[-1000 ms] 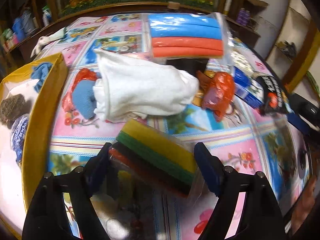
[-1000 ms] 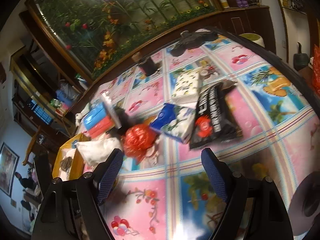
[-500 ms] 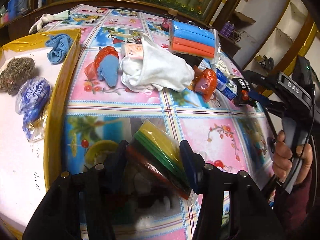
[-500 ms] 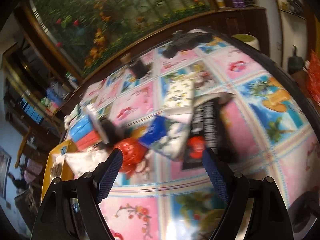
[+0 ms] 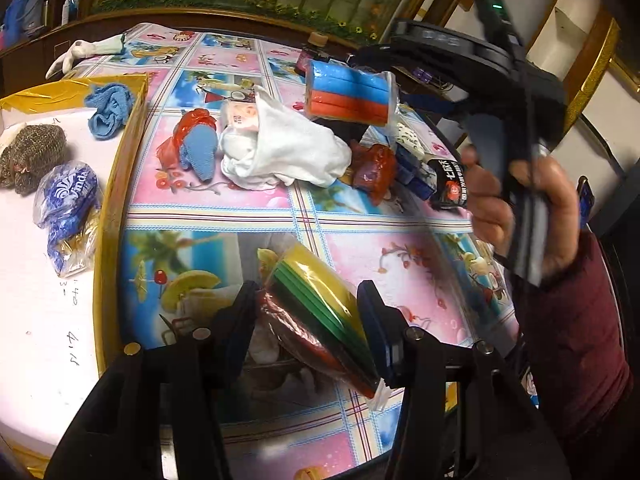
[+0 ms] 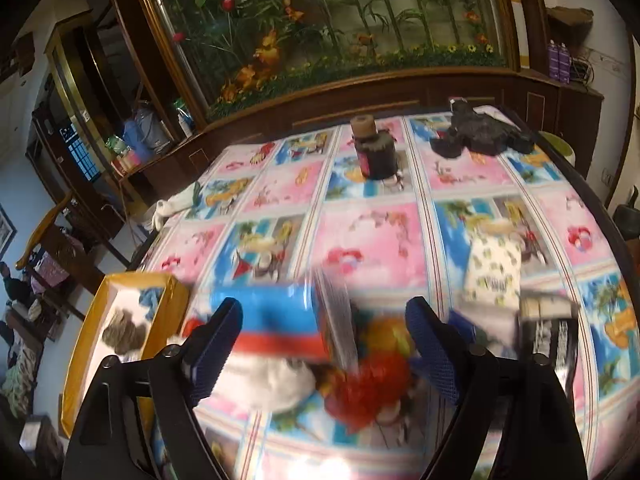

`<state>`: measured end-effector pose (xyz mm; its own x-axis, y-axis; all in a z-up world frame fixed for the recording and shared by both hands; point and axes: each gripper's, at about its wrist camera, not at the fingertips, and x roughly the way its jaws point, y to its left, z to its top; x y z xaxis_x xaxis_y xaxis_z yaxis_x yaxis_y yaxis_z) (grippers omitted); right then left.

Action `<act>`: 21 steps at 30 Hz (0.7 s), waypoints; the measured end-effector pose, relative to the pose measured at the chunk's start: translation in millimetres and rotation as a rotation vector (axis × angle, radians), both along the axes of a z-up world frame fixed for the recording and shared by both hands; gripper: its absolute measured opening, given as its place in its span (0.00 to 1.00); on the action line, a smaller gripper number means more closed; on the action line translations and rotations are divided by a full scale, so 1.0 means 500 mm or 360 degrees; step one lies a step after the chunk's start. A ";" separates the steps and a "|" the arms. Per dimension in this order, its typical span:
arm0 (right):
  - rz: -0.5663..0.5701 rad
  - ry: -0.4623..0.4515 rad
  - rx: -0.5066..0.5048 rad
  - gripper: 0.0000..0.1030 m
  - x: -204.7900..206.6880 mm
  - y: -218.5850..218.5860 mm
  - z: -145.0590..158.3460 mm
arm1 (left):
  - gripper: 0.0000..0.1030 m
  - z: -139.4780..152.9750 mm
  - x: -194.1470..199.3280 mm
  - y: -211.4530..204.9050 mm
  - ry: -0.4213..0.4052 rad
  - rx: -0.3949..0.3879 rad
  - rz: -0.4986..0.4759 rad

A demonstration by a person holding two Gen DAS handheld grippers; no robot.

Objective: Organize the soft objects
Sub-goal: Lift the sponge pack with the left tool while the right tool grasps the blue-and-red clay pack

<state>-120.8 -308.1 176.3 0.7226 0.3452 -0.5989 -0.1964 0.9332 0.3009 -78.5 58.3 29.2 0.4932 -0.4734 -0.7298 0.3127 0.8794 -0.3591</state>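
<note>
Left wrist view shows the left gripper (image 5: 306,312) pinching a bagged stack of scouring sponges (image 5: 320,312), yellow, green and red, lifted off the patterned tablecloth (image 5: 208,208); its jaws have just been closing onto the pack. To the left lies a gold-rimmed tray (image 5: 112,208) holding a blue cloth (image 5: 110,110), a steel scourer (image 5: 30,158) and a blue packet (image 5: 66,200). Farther off sit a white cloth (image 5: 288,152), a red bag (image 5: 374,170) and a blue-and-orange foam pack (image 5: 348,94). At the right, a hand (image 5: 524,208) carries the other tool. In the right wrist view, the right gripper (image 6: 324,344) hangs over that pile with nothing between its pads, its jaws spread wide and just opened further.
</note>
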 end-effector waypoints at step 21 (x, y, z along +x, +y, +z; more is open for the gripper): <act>0.0356 0.0285 -0.0064 0.63 -0.068 0.031 -0.088 | 0.44 -0.002 -0.031 0.003 0.0090 0.0003 0.0014</act>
<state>-155.0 -292.7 132.3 0.5126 0.4576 -0.7265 -0.3457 0.8845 0.3132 -94.1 59.9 28.2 0.4553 -0.4680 -0.7574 0.2842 0.8826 -0.3745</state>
